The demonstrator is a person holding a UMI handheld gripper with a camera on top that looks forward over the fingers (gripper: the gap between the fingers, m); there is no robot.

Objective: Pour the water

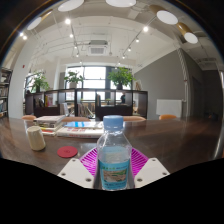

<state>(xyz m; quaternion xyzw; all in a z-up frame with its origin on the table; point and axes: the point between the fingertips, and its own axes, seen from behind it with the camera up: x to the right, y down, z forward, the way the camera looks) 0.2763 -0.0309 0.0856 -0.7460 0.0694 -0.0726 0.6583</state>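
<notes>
A clear plastic water bottle [114, 152] with a blue cap and a pale label stands upright between my fingers. My gripper [113, 168] is shut on it: the pink pads [90, 160] press against its lower body on both sides. The bottle hides the gap between the pads and the table straight ahead. A white cup [36, 137] stands on the dark wooden table [170, 140] to the left, beyond the fingers. A small red round lid or disc [67, 151] lies on the table between the cup and the bottle.
A flat stack of books or boxes [76, 128] lies on the table behind the bottle to the left. Low partitions, chairs and potted plants [122, 76] stand farther back by the windows. The table stretches away to the right of the bottle.
</notes>
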